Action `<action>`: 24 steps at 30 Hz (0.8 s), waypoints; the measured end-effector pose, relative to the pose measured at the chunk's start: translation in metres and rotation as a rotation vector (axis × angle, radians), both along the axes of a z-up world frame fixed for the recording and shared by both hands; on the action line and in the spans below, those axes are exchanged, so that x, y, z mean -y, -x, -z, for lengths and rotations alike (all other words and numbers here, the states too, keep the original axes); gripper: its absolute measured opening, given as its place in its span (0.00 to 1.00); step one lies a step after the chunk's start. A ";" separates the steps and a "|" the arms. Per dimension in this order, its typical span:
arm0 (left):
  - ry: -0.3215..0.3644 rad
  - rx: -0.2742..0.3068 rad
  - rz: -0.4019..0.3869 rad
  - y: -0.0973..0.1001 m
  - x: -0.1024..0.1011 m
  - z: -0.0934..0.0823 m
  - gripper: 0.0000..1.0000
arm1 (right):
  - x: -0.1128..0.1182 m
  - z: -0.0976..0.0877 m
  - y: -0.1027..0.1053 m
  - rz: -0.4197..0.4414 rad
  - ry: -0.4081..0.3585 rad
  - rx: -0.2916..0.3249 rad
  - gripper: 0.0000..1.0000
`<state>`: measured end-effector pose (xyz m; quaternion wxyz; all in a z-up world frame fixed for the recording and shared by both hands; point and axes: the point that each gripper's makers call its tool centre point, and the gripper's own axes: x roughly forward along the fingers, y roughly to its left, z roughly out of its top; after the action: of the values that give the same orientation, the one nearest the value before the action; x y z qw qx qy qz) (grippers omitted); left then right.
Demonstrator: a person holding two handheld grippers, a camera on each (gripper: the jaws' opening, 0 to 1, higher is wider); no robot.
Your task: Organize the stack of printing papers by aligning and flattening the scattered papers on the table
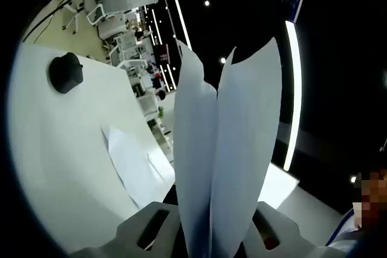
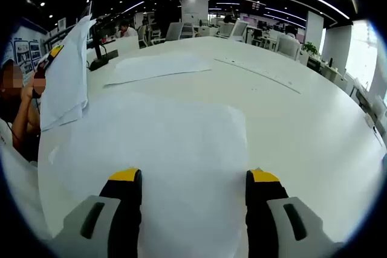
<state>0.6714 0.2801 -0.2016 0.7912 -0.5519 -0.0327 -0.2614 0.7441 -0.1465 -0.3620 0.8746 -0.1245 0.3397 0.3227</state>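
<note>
My left gripper [image 1: 208, 234] is shut on a few white sheets of paper [image 1: 227, 149], which stand up between its jaws and fan apart at the top. The same held sheets [image 2: 65, 77] appear lifted at the left of the right gripper view. My right gripper [image 2: 193, 179] is open, its yellow-tipped jaws hovering over a flat white sheet [image 2: 163, 149] on the white table [image 2: 302, 125]. Another sheet [image 2: 157, 66] lies farther back on the table. More loose sheets [image 1: 133, 164] lie on the table in the left gripper view.
A black round object [image 1: 65, 72] sits on the table in the left gripper view. A thin long strip [image 2: 257, 72] lies across the far table. A person [image 2: 21, 98] is at the left edge. Office chairs and desks [image 2: 242, 28] stand behind.
</note>
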 end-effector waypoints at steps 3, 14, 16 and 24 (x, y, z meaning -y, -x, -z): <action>0.001 -0.001 -0.001 0.000 0.000 0.000 0.06 | 0.000 0.000 0.001 -0.002 -0.001 -0.001 0.64; 0.003 0.005 0.001 0.002 0.000 -0.001 0.06 | 0.001 0.003 0.004 -0.010 -0.002 -0.010 0.47; 0.003 0.005 0.000 0.002 -0.001 -0.001 0.06 | 0.001 0.003 0.003 -0.009 0.000 -0.014 0.45; 0.005 0.010 0.002 0.003 0.000 -0.002 0.06 | 0.003 0.000 0.009 0.026 -0.058 -0.118 0.19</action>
<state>0.6689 0.2803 -0.1993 0.7893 -0.5527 -0.0369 -0.2648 0.7350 -0.1491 -0.3619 0.8604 -0.0754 0.3827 0.3279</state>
